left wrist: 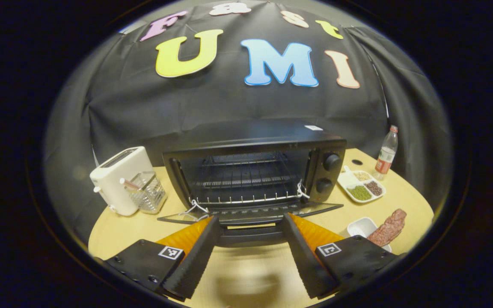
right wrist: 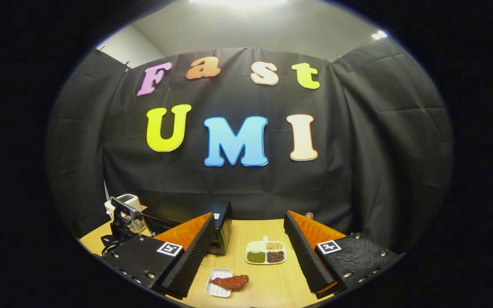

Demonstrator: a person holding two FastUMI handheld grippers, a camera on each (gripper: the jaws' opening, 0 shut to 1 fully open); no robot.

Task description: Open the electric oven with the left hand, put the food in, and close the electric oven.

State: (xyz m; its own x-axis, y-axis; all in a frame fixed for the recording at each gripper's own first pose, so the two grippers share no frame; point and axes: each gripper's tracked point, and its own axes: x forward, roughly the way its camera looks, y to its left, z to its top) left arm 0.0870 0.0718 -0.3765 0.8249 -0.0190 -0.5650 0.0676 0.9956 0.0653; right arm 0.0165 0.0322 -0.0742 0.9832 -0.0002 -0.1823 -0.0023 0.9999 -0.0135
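The oven (left wrist: 250, 171) door is seen down. The meat (right wrist: 230, 281) lies crosswise just below the right hand-held gripper (right wrist: 246, 252), nearer it than the left hand-held gripper (left wrist: 248, 252); both are held apart, empty.

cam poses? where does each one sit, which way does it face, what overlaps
Left gripper view: rides the left gripper, low before the open oven, facing its rack; own open fingers straddle the door handle.
Right gripper view: rides the right gripper, farther back, to the oven's right, facing the wall; own open fingers, the left gripper's back at left.
Shared: oven, meat, divided dish, toaster.
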